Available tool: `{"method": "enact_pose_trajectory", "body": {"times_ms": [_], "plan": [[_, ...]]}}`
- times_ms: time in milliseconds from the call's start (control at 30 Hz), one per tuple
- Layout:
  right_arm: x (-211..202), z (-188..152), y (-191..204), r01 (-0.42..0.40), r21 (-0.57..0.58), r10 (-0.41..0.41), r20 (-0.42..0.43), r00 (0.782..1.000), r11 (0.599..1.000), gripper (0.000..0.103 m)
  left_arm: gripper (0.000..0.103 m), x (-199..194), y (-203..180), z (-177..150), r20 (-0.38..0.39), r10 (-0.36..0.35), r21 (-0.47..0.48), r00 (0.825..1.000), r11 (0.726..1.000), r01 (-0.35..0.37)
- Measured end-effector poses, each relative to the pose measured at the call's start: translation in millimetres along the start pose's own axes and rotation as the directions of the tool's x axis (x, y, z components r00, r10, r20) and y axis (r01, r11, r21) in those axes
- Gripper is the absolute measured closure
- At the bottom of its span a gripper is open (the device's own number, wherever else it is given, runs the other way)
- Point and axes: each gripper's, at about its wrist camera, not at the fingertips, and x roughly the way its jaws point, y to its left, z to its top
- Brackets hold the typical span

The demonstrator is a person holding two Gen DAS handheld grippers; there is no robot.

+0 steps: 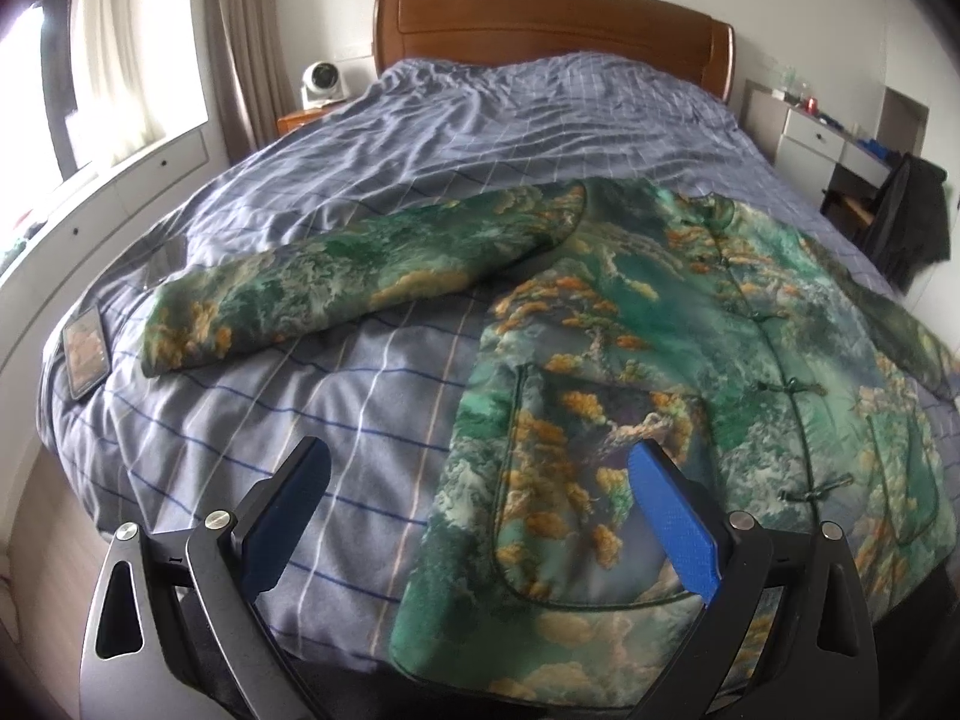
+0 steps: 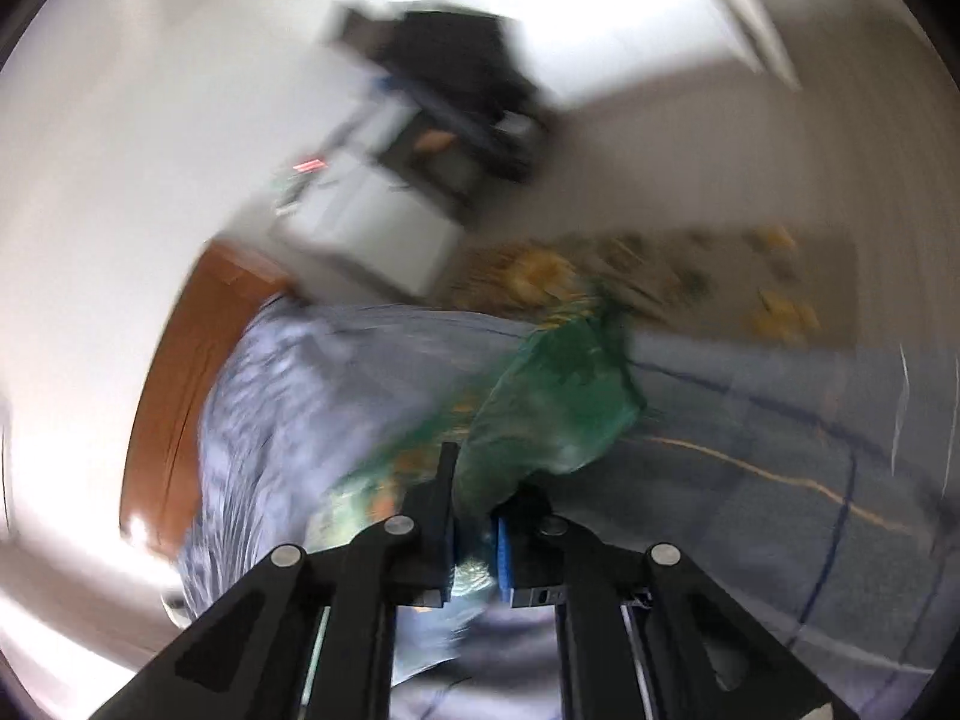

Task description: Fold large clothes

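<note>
The bed carries the jacket lengthwise, collar toward the headboard (one sleeve stretches sideways). Left hand-held gripper hovers agape, empty; right hand-held gripper pinches green cloth.

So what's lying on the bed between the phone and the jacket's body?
The jacket's outstretched sleeve, then bare striped duvet, past the phone, seen in the left wrist view.

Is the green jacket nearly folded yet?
Not yet. The jacket lies spread flat on the bed, buttoned, one sleeve stretched out. The right gripper has its jaws shut on green jacket cloth, starting the first fold. The left gripper is open, holding nothing. All folds remain.
</note>
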Motion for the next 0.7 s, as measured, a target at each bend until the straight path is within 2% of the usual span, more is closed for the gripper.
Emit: {"method": "enact_pose_trajectory", "body": {"times_ms": [67,100,167,200,233,267,367,433,500,600,700], "plan": [[-19,-8,53,-0.068,-0.188,0.068,-0.002,0.998,0.980,0.093,0.003,2,0,-1,0.001,0.014,0.000,1.000,1.000,-0.014],[-30,-18,84,-0.095,-0.305,0.097,-0.008,0.995,0.948,0.093,0.003,3,1,-1,0.005,0.017,-0.002,1.000,1.000,-0.017],[-49,-45,135,-0.138,-0.498,0.138,-0.038,0.990,0.856,0.093,0.003,2,0,0,0.014,0.010,-0.013,1.000,1.000,-0.010],[-57,-63,159,-0.154,-0.586,0.150,-0.057,0.987,0.795,0.093,0.003,2,1,0,0.015,0.005,-0.019,1.000,1.000,-0.005],[-64,-90,186,-0.177,-0.684,0.161,-0.087,0.983,0.708,0.093,0.003,1,0,0,0.017,-0.001,-0.024,1.000,1.000,0.001],[-67,-108,200,-0.198,-0.727,0.167,-0.115,0.979,0.657,0.093,0.003,1,1,-1,0.019,-0.005,-0.027,1.000,1.000,0.005],[-63,-174,231,-0.272,-0.821,0.152,-0.226,0.962,0.502,0.093,0.003,-2,3,-3,0.022,-0.009,-0.027,1.000,1.000,0.009],[-53,-222,239,-0.309,-0.856,0.104,-0.293,0.950,0.413,0.093,0.003,-4,6,-5,0.027,0.001,-0.030,1.000,1.000,0.000],[-47,-260,235,-0.340,-0.865,0.053,-0.346,0.937,0.369,0.093,0.003,-7,9,-7,0.034,0.012,-0.026,0.999,1.000,-0.011],[-37,-299,228,-0.368,-0.877,-0.016,-0.392,0.920,0.308,0.093,0.003,-11,13,-9,0.039,0.020,-0.017,0.999,1.000,-0.019],[-34,-327,222,-0.383,-0.891,-0.071,-0.410,0.909,0.245,0.086,0.003,-8,13,-10,0.028,0.012,-0.017,1.000,1.000,-0.012]]}}
